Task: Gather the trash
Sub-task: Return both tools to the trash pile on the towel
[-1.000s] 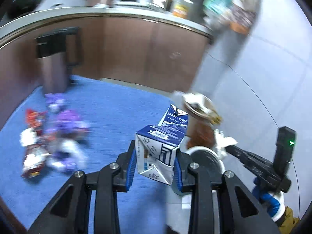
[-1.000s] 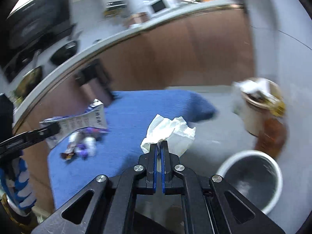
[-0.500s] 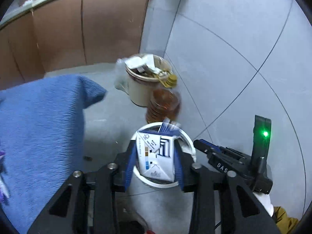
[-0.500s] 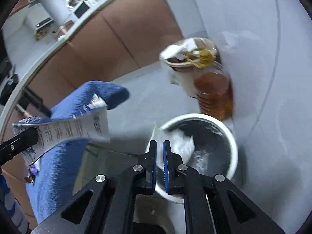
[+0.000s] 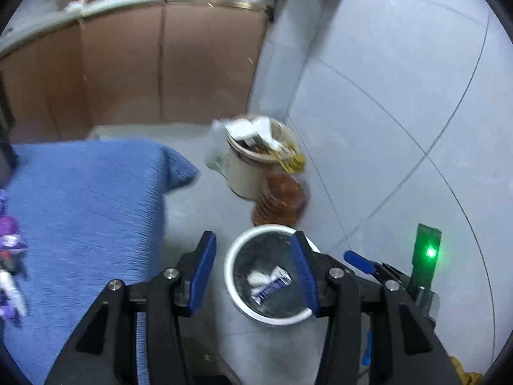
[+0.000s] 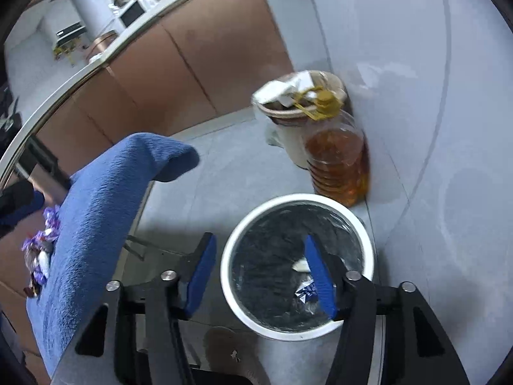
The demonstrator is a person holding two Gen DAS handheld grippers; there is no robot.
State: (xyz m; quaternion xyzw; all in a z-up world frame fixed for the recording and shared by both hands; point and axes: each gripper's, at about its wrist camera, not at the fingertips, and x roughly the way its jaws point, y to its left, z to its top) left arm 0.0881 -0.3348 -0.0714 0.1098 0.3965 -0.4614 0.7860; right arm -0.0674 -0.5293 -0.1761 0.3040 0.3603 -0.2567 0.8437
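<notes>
A white-rimmed trash bin (image 5: 228,276) with a black liner stands on the grey floor. The blue-and-white milk carton (image 5: 272,285) and the white tissue (image 5: 256,277) lie inside it. My left gripper (image 5: 253,274) is open and empty above the bin. My right gripper (image 6: 261,276) is open and empty above the same bin (image 6: 224,276); the carton (image 6: 306,290) and tissue (image 6: 301,265) show at its bottom. Purple and white wrappers (image 5: 8,269) lie on the blue cloth (image 5: 86,211); they also show in the right wrist view (image 6: 40,253).
A beige bin (image 5: 247,173) stuffed with paper and a bottle of amber oil (image 5: 282,202) stand behind the white bin by the grey tiled wall. Brown cabinets (image 5: 160,61) under a counter lie beyond. The blue-covered table edge (image 6: 105,208) is left of the bin.
Both grippers have opened. The milk carton dropped from my left gripper into the bin, and the tissue lies at the bottom. Both views tilted up slightly.
</notes>
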